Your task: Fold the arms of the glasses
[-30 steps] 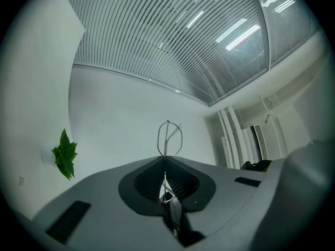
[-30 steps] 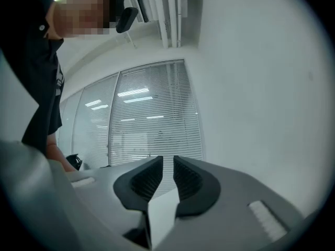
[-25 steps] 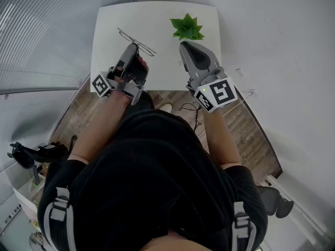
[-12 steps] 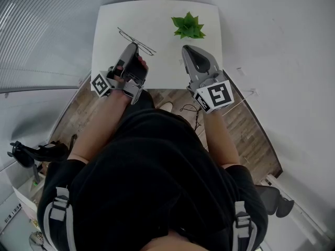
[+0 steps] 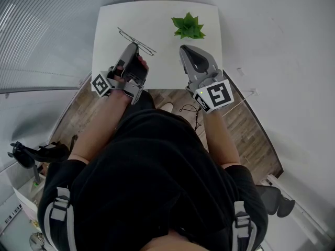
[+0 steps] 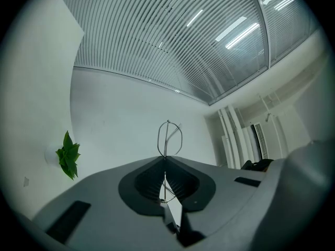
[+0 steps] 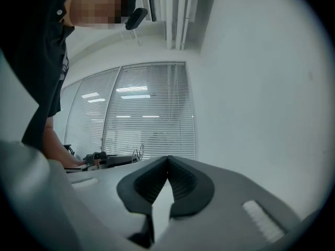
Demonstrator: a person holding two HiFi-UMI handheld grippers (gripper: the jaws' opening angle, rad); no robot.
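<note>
The thin wire-framed glasses [image 5: 137, 40] are held over the white table [image 5: 162, 67], and my left gripper [image 5: 132, 47] is shut on them. In the left gripper view a wire lens rim [image 6: 169, 137] stands up just past the closed jaws of the left gripper [image 6: 165, 160], which tilts upward. My right gripper [image 5: 183, 48] hovers to the right of the glasses, apart from them, near the table's right half. Its jaws are shut with nothing between them in the right gripper view [image 7: 167, 158], where the glasses [image 7: 138, 153] show small at the left.
A small green plant [image 5: 188, 26] stands at the table's far right, just beyond the right gripper, and shows as the plant [image 6: 68, 155] in the left gripper view. Window blinds run along the left wall. A wooden floor lies under the table's near edge.
The right gripper has shifted only slightly near the plant. The left gripper and the glasses have kept still.
</note>
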